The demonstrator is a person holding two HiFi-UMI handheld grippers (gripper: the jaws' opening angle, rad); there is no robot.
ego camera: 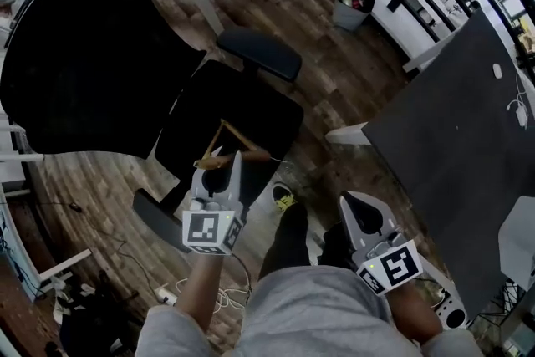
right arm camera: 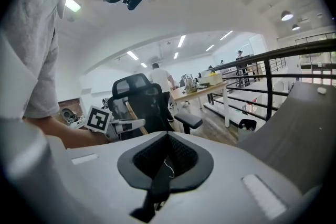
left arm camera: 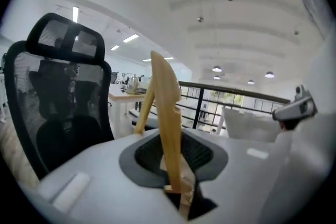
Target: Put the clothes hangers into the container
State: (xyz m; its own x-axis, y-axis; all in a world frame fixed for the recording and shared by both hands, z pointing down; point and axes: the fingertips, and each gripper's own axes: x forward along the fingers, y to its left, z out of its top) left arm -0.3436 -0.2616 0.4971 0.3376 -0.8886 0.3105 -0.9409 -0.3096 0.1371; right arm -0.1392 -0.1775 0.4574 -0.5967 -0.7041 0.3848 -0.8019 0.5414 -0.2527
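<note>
While its jaws are clamping tight on the lower end of a wooden clothes hanger (left arm camera: 168,113), the left gripper (ego camera: 224,165) is pointing forward and a little downward, its marker cube facing up toward the head camera. In the left gripper view the hanger is standing up out of the jaws, one pale arm rising nearly upright and a second arm slanting away to the left behind it. In the head view the hanger's triangle is showing against the black seat (ego camera: 259,109) of an office chair (ego camera: 84,71). The left forearm (ego camera: 196,288) is reaching straight ahead from the body, bare below a grey sleeve.

The right gripper (ego camera: 355,205) is keeping its jaws pressed together with nothing between them. It too is tilting slightly downward and forward, and is being held close to the body, to the right of the person's legs and near the corner of a dark grey table (ego camera: 451,146). Its own view is looking across at the left gripper and the chair's backrest beyond.
</note>
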